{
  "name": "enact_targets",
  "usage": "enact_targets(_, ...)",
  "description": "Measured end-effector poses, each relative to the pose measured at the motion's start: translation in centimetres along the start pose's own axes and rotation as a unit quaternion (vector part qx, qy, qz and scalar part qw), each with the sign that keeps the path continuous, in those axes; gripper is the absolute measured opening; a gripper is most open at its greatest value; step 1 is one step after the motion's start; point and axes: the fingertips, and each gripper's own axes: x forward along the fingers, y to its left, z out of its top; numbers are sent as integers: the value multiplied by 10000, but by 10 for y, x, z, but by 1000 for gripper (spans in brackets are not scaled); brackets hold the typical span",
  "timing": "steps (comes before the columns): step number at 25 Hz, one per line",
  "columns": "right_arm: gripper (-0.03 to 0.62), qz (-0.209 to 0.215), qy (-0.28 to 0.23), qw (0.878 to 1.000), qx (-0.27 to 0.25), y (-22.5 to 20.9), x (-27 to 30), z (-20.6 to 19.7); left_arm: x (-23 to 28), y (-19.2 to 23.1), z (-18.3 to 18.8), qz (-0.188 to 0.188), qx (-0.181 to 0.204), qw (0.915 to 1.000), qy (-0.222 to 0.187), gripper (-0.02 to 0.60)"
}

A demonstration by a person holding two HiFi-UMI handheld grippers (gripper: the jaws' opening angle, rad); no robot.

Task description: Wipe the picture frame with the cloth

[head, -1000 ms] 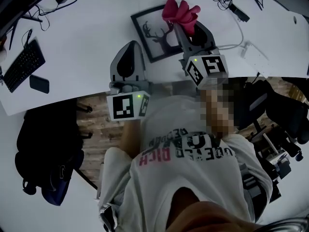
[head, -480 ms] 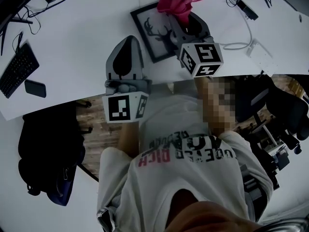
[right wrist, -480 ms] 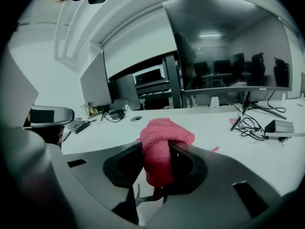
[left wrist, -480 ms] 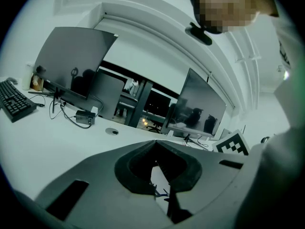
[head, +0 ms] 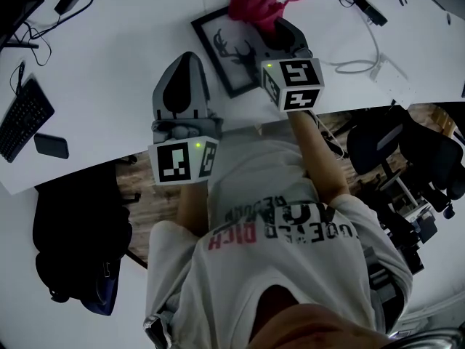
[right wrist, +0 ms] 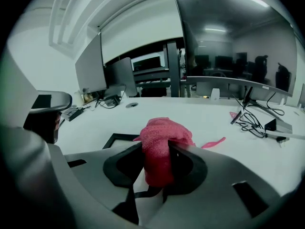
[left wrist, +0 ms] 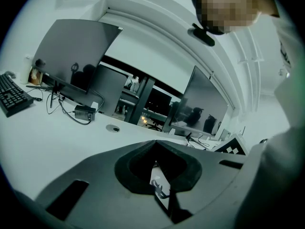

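The picture frame [head: 227, 51], black-edged with a deer print, lies flat on the white table [head: 109, 42]. My right gripper [head: 264, 23] is shut on the pink cloth [head: 253, 6] and holds it over the frame's far right corner. In the right gripper view the cloth [right wrist: 161, 144] bulges up between the jaws, with the frame [right wrist: 116, 139] just beyond and to the left. My left gripper [head: 187, 57] rests left of the frame, jaws shut with nothing in them. In the left gripper view [left wrist: 155, 143] a bit of the frame [left wrist: 159, 182] shows through the jaw opening.
A keyboard [head: 22, 116] and a phone [head: 51, 145] lie at the table's left. Cables [head: 356, 6] trail at the far right. A black backpack [head: 73, 227] and an office chair [head: 403, 147] stand on the floor. Monitors [right wrist: 238, 42] line the table's far side.
My right gripper has carried the cloth to the left and farther across the frame's top corner. The left gripper has stayed beside the frame.
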Motion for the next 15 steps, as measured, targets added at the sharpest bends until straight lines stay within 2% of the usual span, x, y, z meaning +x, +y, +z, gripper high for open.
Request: enact_targets(15,115,-151,134,9996,-205,7,-1,1,0,16,-21,104,33,9995,282,-2)
